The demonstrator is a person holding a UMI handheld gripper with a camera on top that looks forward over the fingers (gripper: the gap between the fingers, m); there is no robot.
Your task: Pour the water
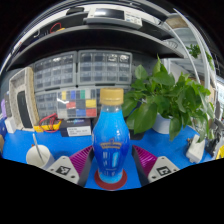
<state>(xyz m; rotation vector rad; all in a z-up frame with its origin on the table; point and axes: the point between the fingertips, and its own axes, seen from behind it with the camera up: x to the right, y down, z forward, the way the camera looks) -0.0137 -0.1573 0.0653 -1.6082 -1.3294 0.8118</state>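
A blue bottle (111, 140) with a yellow cap (112, 97) stands upright on a red round coaster (111, 183) on the blue table (25, 142). My gripper (112, 156) is open, and the bottle stands between its fingers. The purple pads (82, 158) sit close against the bottle's two sides at label height. I cannot see that they press on it. A white cup (40, 155) stands on the table to the left of the left finger.
A leafy green plant (165, 100) rises just right of the bottle and behind it. Grey drawer cabinets (95, 68) and a colour chart (78, 103) line the back. Orange-handled tools (47, 124) lie at the left rear.
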